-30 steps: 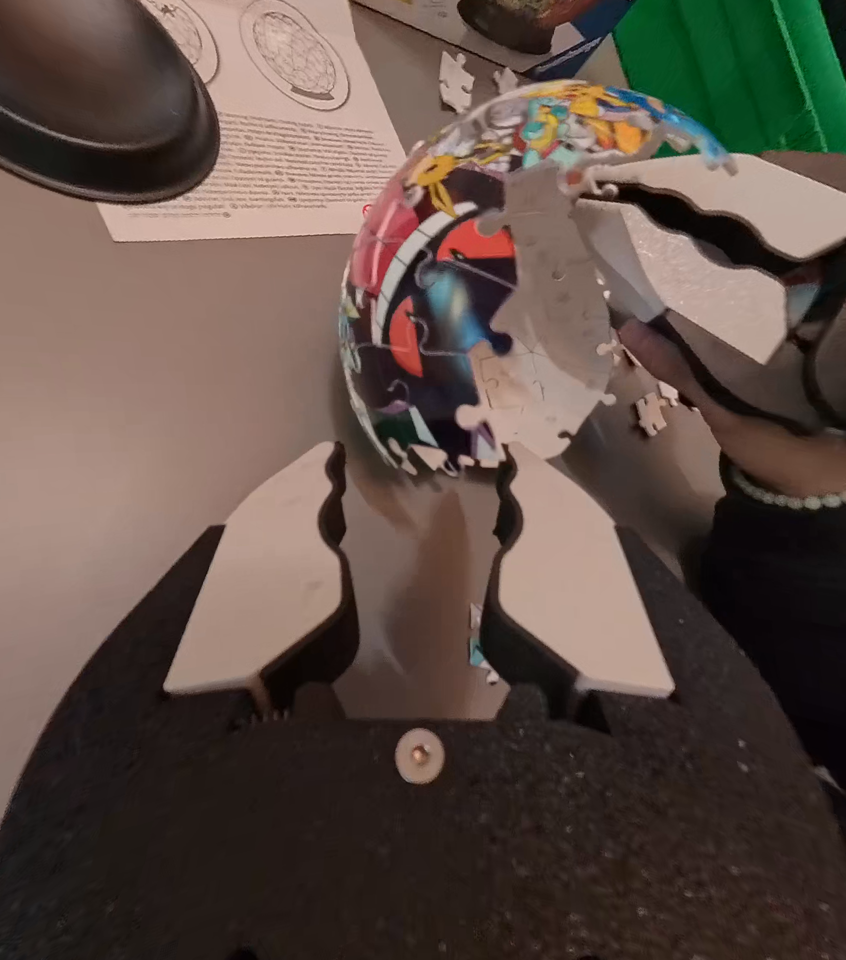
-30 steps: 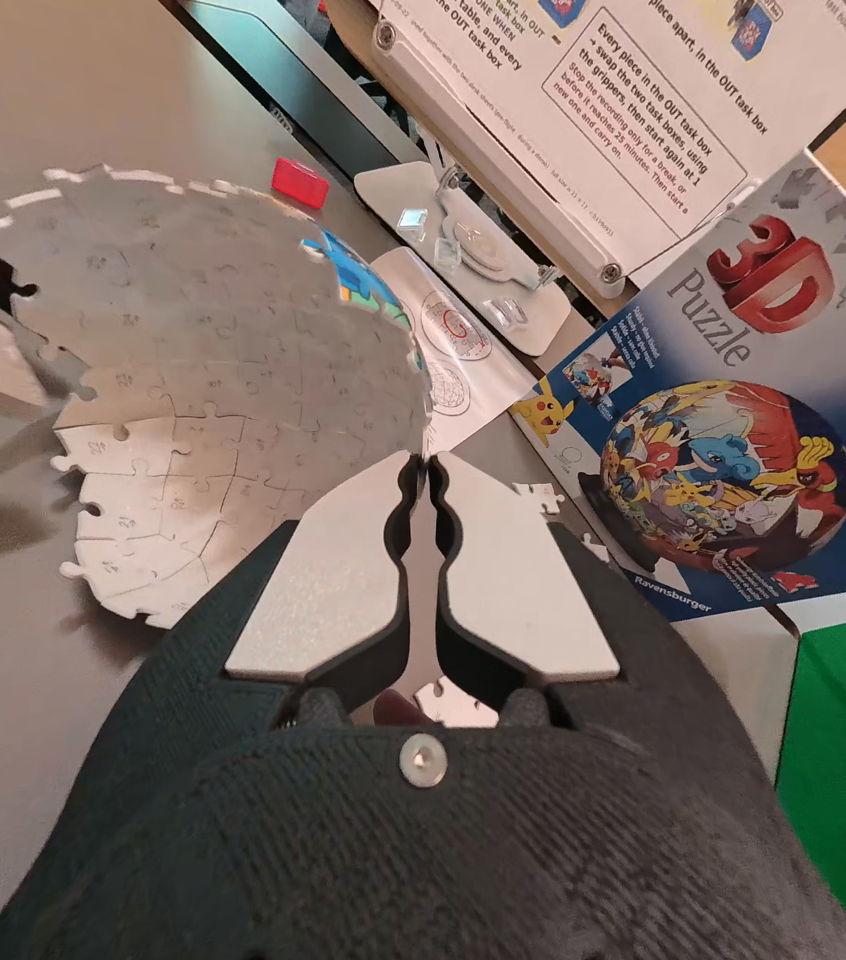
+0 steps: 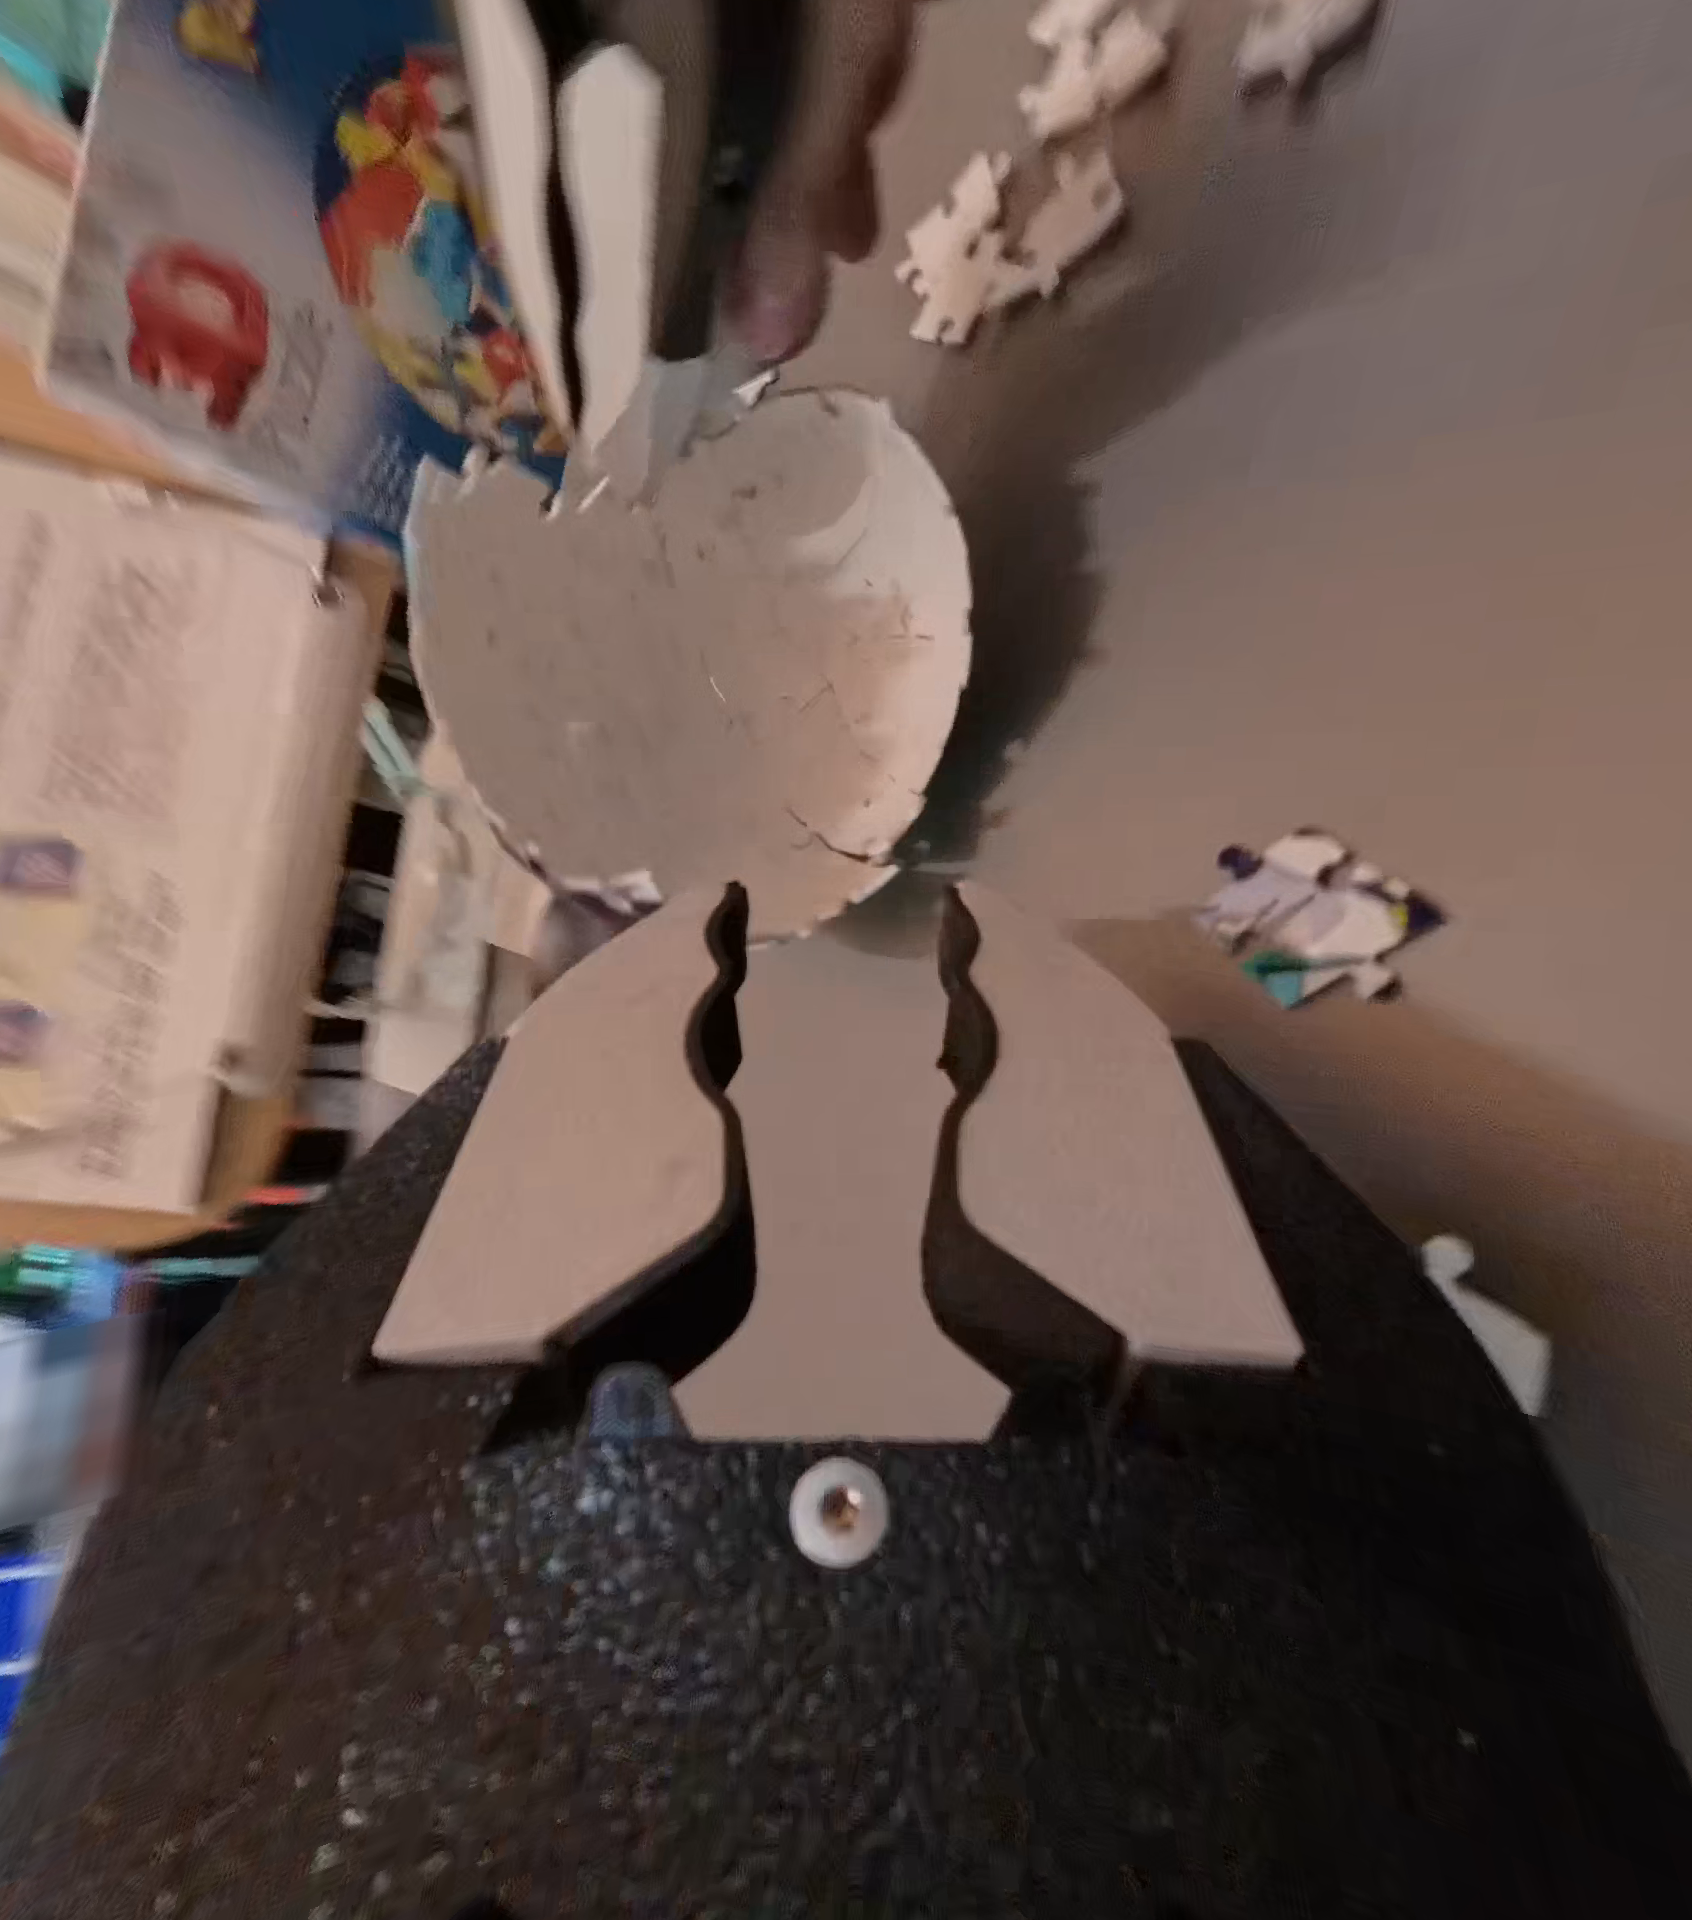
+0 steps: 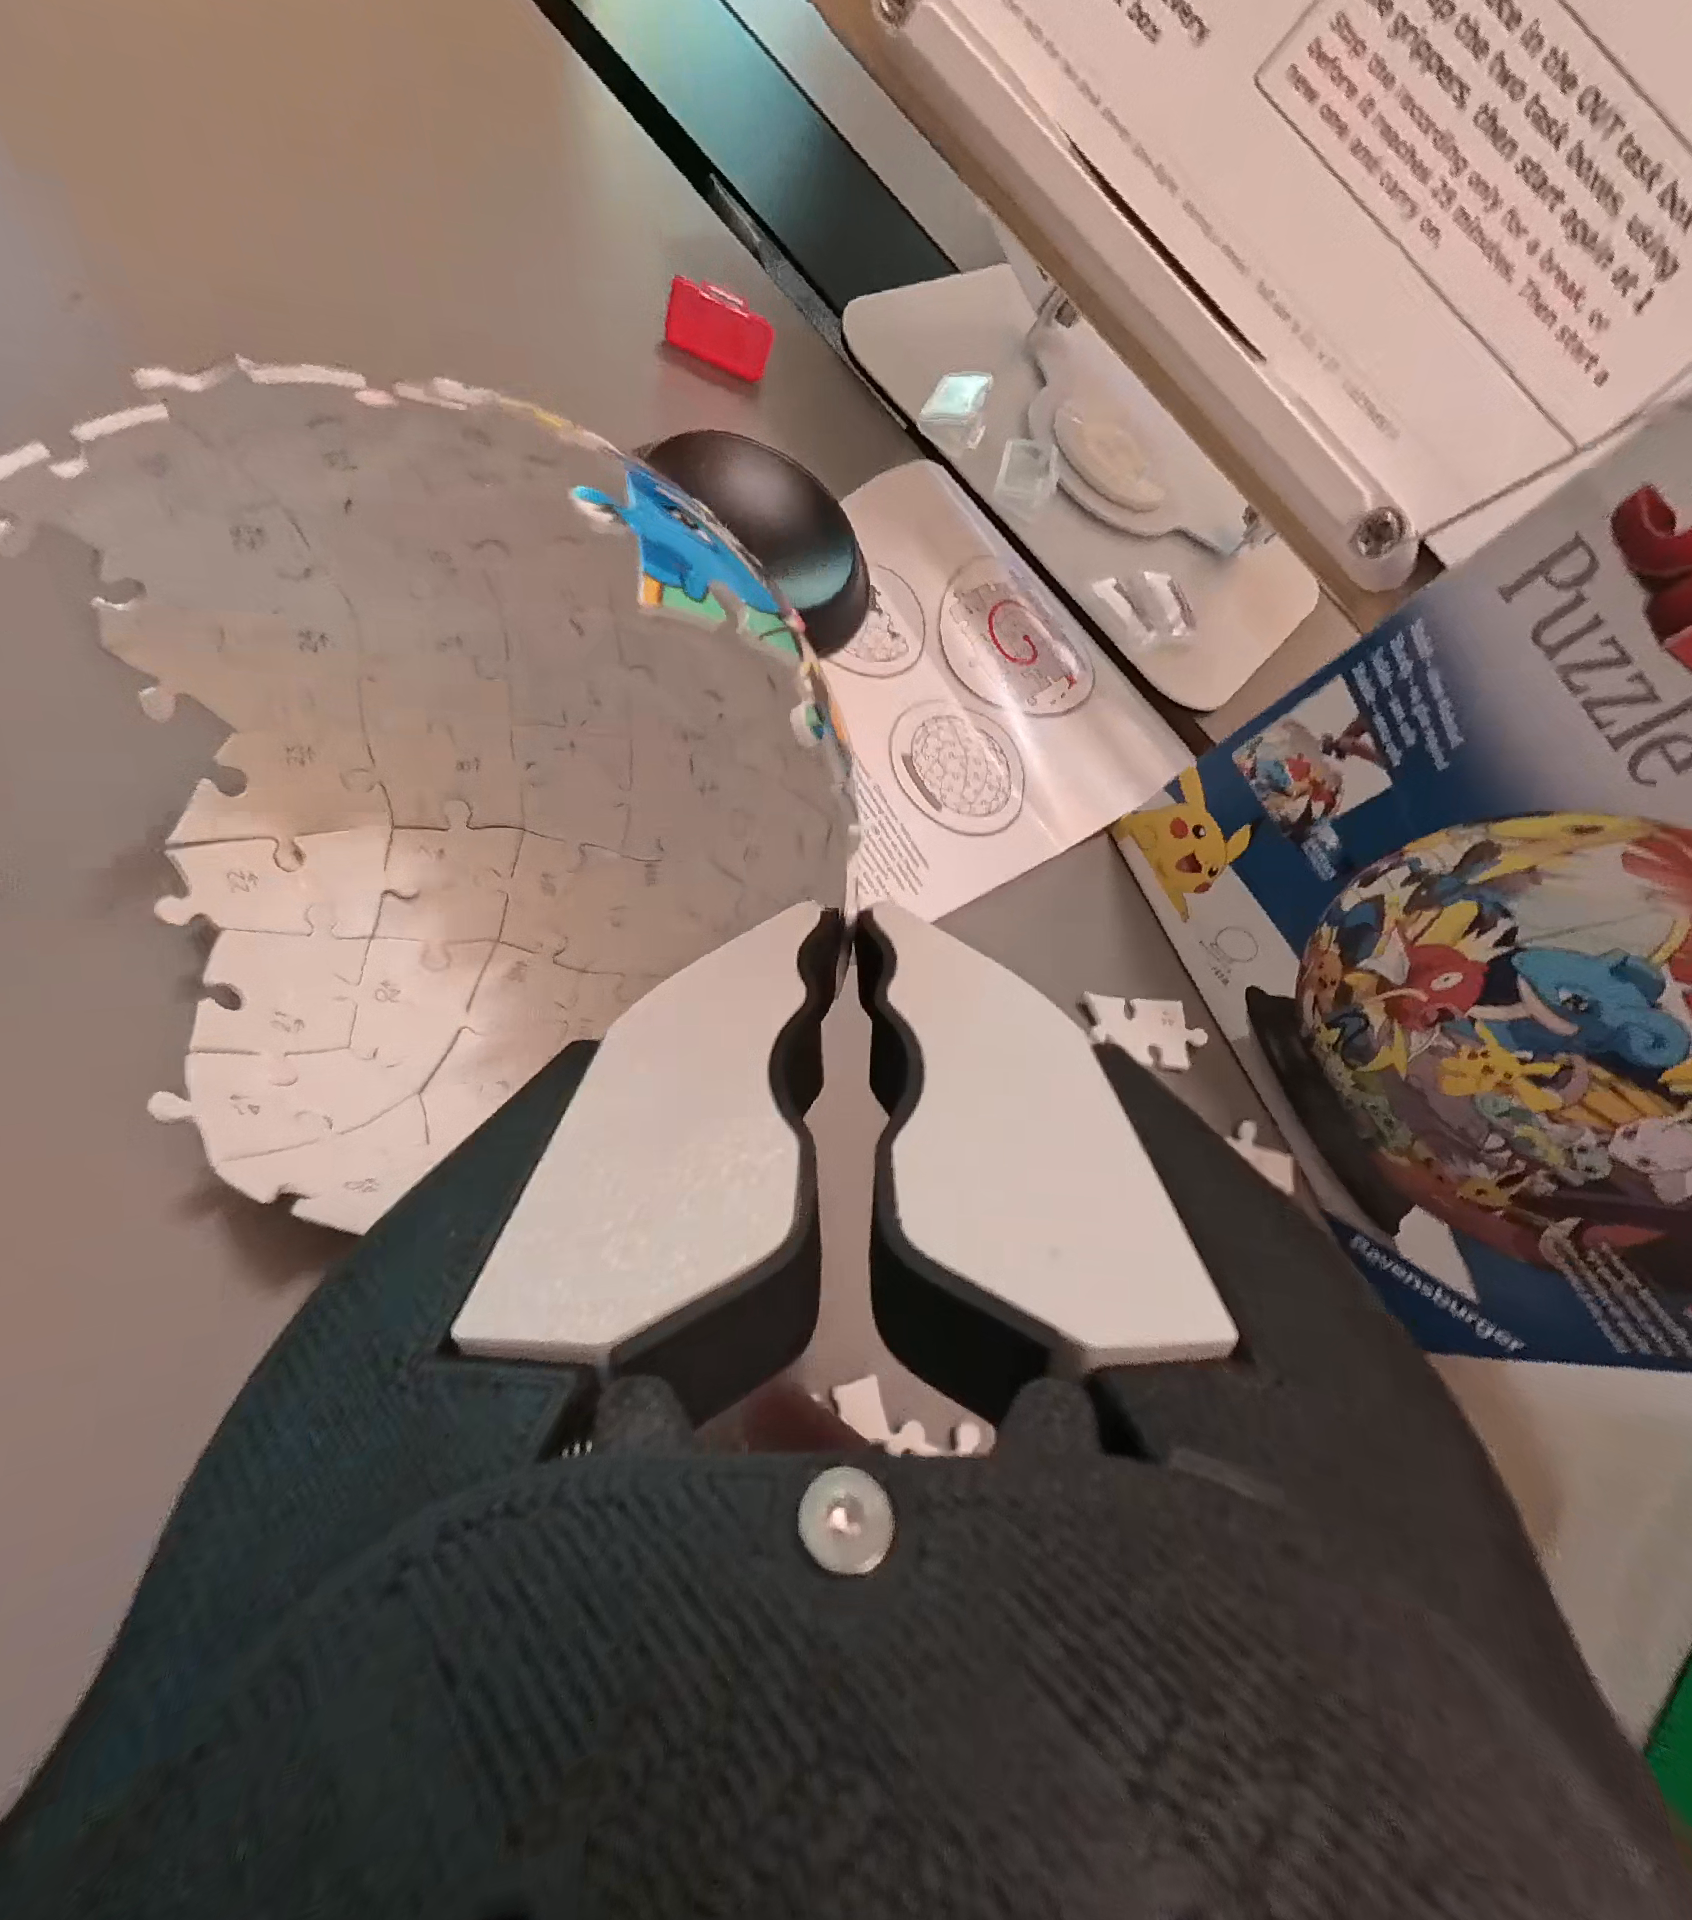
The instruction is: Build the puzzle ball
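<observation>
White on its bare inner face and printed in colour on the outside, the puzzle ball (image 4: 468, 790) is only a part-built shell, a curved bowl of joined pieces with a ragged, toothed rim all round; I judge it somewhat under half done, with the rest of the sphere still to be filled in and closed; the shell is held off the grey table (image 4: 250, 208) by its rim, where the right gripper (image 4: 847, 935) has its fingers pressed together on the edge; the left gripper (image 3: 842, 914) sits just beside the opposite side of the shell with its fingers apart and nothing between them; counting outward from the shell: one shell, two grippers, one small joined patch of coloured pieces (image 3: 1325, 914) near it on the table, and at least five loose white pieces (image 3: 1013, 244) lying face down beyond it, though blur makes the exact number uncertain, and another loose piece (image 4: 1143, 1023) lies just beside the right gripper; behind the shell stands one black round stand (image 4: 780, 530), resting on one instruction sheet (image 4: 977, 748); farther out there is one puzzle box (image 4: 1507, 935), one small red block (image 4: 717, 327) and one white base plate (image 4: 1060, 457) under a signboard.
</observation>
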Tool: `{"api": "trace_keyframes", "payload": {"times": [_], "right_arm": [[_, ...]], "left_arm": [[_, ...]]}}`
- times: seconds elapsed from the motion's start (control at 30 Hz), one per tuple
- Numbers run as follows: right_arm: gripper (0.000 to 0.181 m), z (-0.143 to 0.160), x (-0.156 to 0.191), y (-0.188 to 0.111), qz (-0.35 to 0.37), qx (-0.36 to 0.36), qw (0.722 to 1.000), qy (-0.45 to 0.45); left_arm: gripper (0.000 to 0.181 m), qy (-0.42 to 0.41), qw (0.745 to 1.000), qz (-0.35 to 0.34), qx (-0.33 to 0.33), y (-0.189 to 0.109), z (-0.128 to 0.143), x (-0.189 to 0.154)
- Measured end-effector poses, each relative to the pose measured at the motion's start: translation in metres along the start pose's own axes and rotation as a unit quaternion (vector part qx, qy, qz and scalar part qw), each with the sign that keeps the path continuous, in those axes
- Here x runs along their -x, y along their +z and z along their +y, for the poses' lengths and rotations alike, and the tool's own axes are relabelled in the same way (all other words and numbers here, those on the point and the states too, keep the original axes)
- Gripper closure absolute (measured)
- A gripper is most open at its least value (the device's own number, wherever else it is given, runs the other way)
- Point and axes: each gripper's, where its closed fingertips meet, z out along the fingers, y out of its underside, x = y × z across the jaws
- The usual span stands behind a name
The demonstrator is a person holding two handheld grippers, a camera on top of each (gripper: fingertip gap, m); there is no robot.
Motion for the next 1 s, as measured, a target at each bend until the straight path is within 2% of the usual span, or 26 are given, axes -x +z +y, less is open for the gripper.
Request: {"api": "trace_keyframes", "payload": {"times": [0.07, 0.1, 0.23, 0.3, 0.57, 0.8, 0.9, 1.0], "right_arm": [[0.178, -0.007, 0.002, 0.0, 0.003, -0.004, 1.0, -0.028], [0.178, -0.01, 0.004, 0.0, 0.008, -0.003, 0.999, -0.042], [0.177, -0.021, 0.008, 0.002, 0.041, 0.007, 0.993, -0.112], [0.177, -0.025, 0.01, 0.001, 0.055, 0.011, 0.988, -0.142], [0.177, -0.04, 0.022, -0.005, 0.086, 0.0, 0.971, -0.223], [0.178, -0.046, 0.026, -0.009, 0.079, -0.013, 0.971, -0.224], [0.178, -0.048, 0.028, -0.01, 0.077, -0.021, 0.972, -0.222], [0.178, -0.049, 0.029, -0.01, 0.073, -0.027, 0.972, -0.22]], "left_arm": [[0.157, 0.076, 0.996, -0.035, 0.021, 0.005, 0.0, 0.005], [0.161, 0.083, 0.994, -0.06, 0.029, 0.008, 0.001, 0.011], [0.175, 0.008, 0.996, -0.086, 0.034, 0.014, -0.003, 0.019], [0.181, 0.014, 0.993, -0.102, 0.059, 0.018, -0.001, 0.018], [0.181, 0.085, 0.978, -0.107, 0.155, 0.044, 0.005, 0.0], [0.181, 0.16, 0.961, -0.122, 0.19, 0.057, 0.004, -0.001], [0.181, 0.204, 0.944, -0.121, 0.227, 0.06, 0.011, -0.003], [0.181, 0.202, 0.941, -0.12, 0.246, 0.062, 0.016, 0.0]]}}
